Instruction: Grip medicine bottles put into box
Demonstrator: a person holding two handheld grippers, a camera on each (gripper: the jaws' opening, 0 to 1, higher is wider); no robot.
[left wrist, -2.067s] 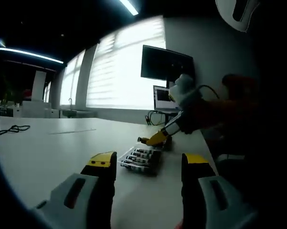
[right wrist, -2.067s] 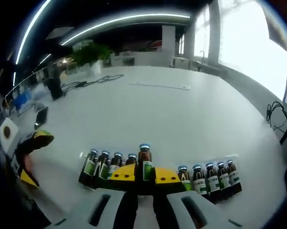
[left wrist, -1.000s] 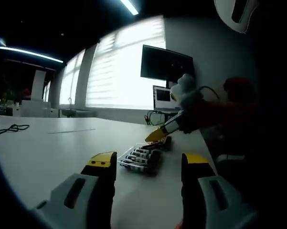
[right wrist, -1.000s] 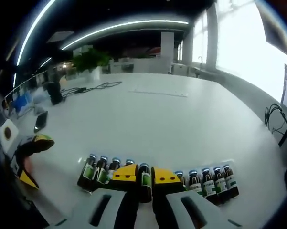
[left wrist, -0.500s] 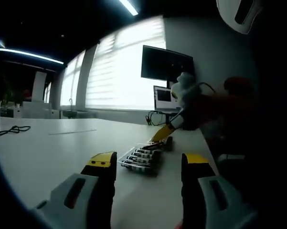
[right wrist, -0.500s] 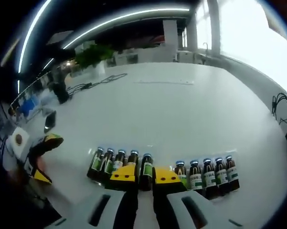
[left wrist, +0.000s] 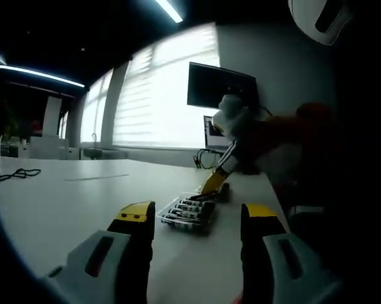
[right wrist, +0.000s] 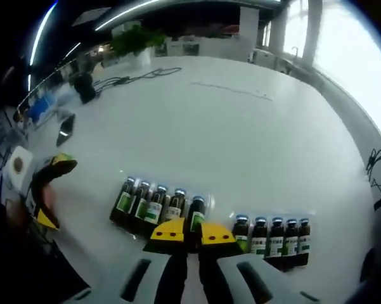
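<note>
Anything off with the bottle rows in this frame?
No spill or damage shows. The left group of bottles lies slanted, fanned out of line with the straight right group. The right gripper is shut on one bottle between the groups. The left gripper is open, holding nothing.

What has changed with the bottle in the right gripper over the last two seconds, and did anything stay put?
The right gripper has carried its bottle down into the gap between the left group of bottles and the right group; its cap earlier stood above the row and is now almost level with it. The jaws are still shut on it. The left gripper stayed open and idle, and both groups kept their places.
</note>
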